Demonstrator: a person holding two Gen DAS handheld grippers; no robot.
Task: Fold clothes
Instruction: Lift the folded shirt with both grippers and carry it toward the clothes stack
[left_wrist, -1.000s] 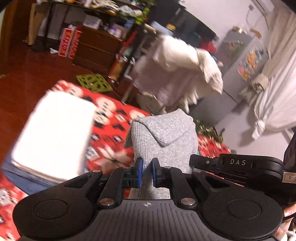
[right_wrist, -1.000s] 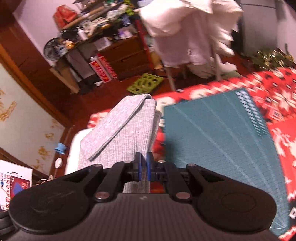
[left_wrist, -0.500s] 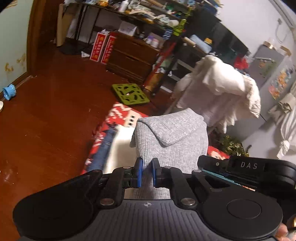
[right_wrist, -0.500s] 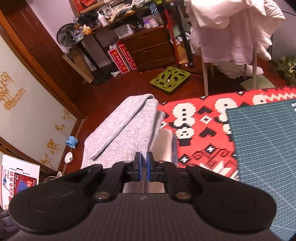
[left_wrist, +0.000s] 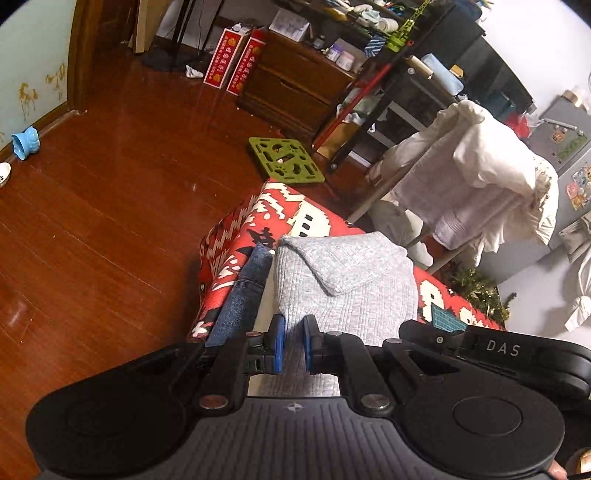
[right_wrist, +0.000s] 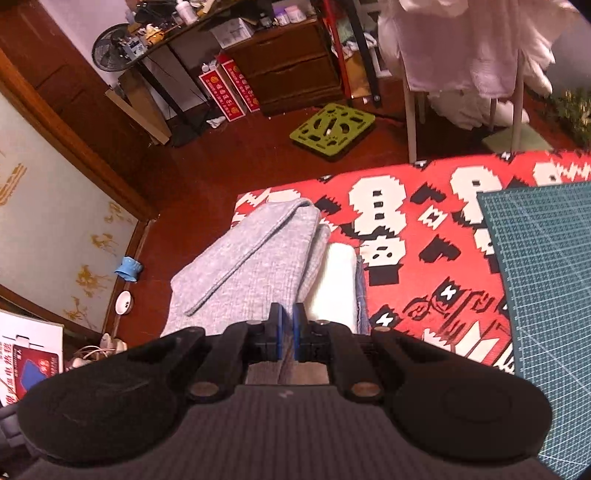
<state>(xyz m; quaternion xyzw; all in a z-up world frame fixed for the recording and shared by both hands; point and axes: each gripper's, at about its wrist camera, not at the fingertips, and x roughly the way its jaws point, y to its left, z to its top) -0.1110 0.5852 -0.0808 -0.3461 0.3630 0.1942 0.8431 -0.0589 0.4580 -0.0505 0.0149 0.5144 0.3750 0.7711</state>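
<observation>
A: At the corner of the red patterned cloth (right_wrist: 424, 266) covering the surface, where was the folded grey sweater (left_wrist: 343, 288)?

B: Held between both grippers, over a stack of folded clothes at that corner. A white folded garment (right_wrist: 338, 284) and a blue denim piece (left_wrist: 240, 299) lay beneath it; whether the sweater touched them, I could not tell.

A: State of the left gripper (left_wrist: 293, 345)?

B: Blue pads drawn close, pinching the near edge of the sweater, with grey knit showing in the narrow gap.

A: And the right gripper (right_wrist: 287, 332)?

B: Pads pressed nearly together on the sweater's near edge, same fabric between them. From the left wrist view its black body sat just beside the left one.

A: Anything else on the cloth?

B: A green cutting mat (right_wrist: 550, 295), to the right of the stack and apart from it. A green perforated tile (left_wrist: 286, 160) lay on the wooden floor (left_wrist: 92, 221) beyond the corner.
</observation>
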